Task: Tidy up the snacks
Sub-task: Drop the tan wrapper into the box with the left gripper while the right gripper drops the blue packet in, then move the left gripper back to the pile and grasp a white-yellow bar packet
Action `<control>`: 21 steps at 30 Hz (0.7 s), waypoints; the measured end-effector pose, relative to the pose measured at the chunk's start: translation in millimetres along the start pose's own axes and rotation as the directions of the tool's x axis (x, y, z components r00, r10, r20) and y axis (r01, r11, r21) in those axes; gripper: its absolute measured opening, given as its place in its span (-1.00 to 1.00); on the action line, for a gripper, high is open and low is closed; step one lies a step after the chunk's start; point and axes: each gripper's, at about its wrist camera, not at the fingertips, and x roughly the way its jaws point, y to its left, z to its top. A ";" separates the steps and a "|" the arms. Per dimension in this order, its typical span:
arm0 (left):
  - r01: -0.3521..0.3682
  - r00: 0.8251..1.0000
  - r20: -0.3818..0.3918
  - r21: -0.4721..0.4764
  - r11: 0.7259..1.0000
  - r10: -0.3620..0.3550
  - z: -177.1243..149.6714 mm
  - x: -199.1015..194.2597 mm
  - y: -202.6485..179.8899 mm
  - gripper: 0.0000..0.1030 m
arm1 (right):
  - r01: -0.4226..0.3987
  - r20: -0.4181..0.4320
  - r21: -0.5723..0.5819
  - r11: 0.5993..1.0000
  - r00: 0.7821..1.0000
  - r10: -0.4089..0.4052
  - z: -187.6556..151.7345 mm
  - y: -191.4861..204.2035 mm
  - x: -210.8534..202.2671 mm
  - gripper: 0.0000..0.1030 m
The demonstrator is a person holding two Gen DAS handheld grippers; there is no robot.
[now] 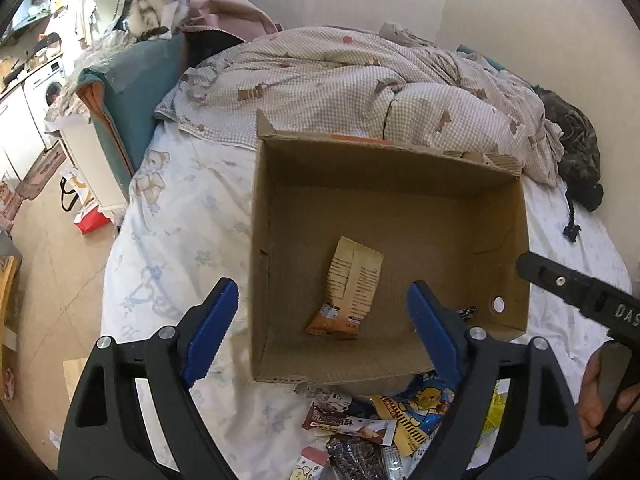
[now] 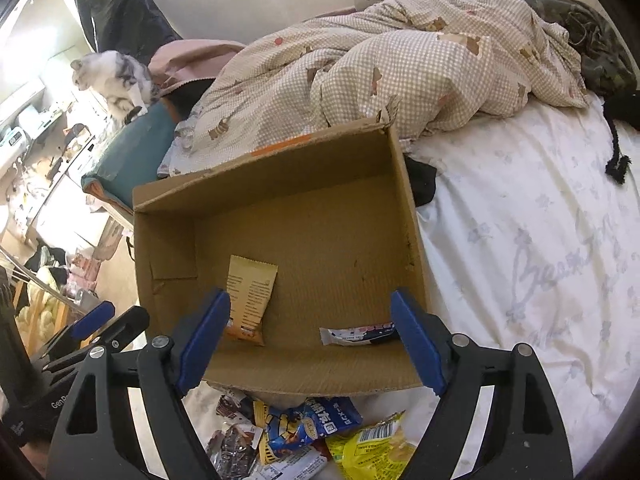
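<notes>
Home bedroom: bed (image 1: 168,216) with rumpled quilt (image 1: 360,80); cat (image 2: 112,80).

My left gripper (image 1: 322,330) points steeply down, blue pads (image 1: 210,330) spread wide with nothing pinched between them. My right gripper (image 2: 312,338) sits alongside at the same tilt (jaws equally wide, empty too). A hand (image 1: 596,396) grips the right tool's handle, near right.

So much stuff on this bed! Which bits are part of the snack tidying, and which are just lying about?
Part of the job:
- cardboard box
- tan packet and white bar inside it
- snack pile in front of the box

Just lying about:
- checked quilt
- cat
- teal cushion
- dark garment
</notes>
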 end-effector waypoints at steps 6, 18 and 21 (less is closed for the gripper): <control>-0.014 0.999 0.043 0.010 1.000 0.013 -1.9 -22.7 6.2 0.92 | -0.012 0.027 -0.013 1.000 1.000 0.013 -7.4 7.7 -21.7 0.64; 0.020 0.995 0.101 0.004 1.000 -0.020 -20.3 -72.0 14.1 0.97 | -0.002 0.093 -0.040 0.999 0.996 0.006 -39.4 15.1 -76.6 0.64; 0.003 0.993 0.121 0.003 1.000 -0.003 -30.1 -81.3 17.9 0.96 | 0.004 0.095 -0.024 1.000 0.996 -0.001 -49.4 12.5 -85.2 0.64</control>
